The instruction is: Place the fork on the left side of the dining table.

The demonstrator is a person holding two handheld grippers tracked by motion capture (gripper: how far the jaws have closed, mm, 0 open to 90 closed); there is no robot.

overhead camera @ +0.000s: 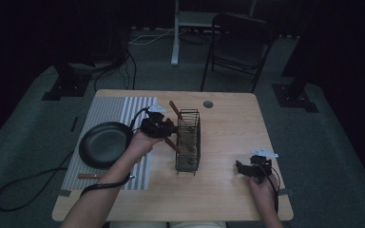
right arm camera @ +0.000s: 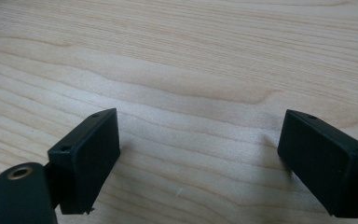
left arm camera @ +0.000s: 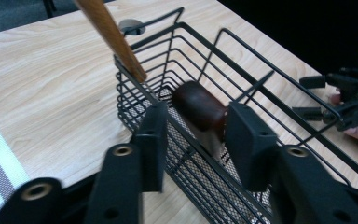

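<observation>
A black wire basket (overhead camera: 188,164) stands in the middle of the table. My left gripper (overhead camera: 164,127) is at the basket's left rim (left arm camera: 261,88). Its jaws straddle the end of a dark brown utensil handle (left arm camera: 193,112) that leans out over the rim. A thin gap shows between the handle and the left pad (left arm camera: 154,140), so this left gripper (left arm camera: 198,108) is open. A lighter wooden handle (left arm camera: 112,37) also sticks up from the basket's far end. My right gripper (overhead camera: 246,170) rests low over bare wood at the front right. Its jaws are wide apart with nothing between them (right arm camera: 198,154).
A black frying pan (overhead camera: 105,144) sits on a striped mat (overhead camera: 109,109) at the left. A wooden-handled tool (overhead camera: 90,175) lies on the mat's front edge. A round cable hole (overhead camera: 208,104) is at the table's back. Behind the table stands a chair (overhead camera: 240,42).
</observation>
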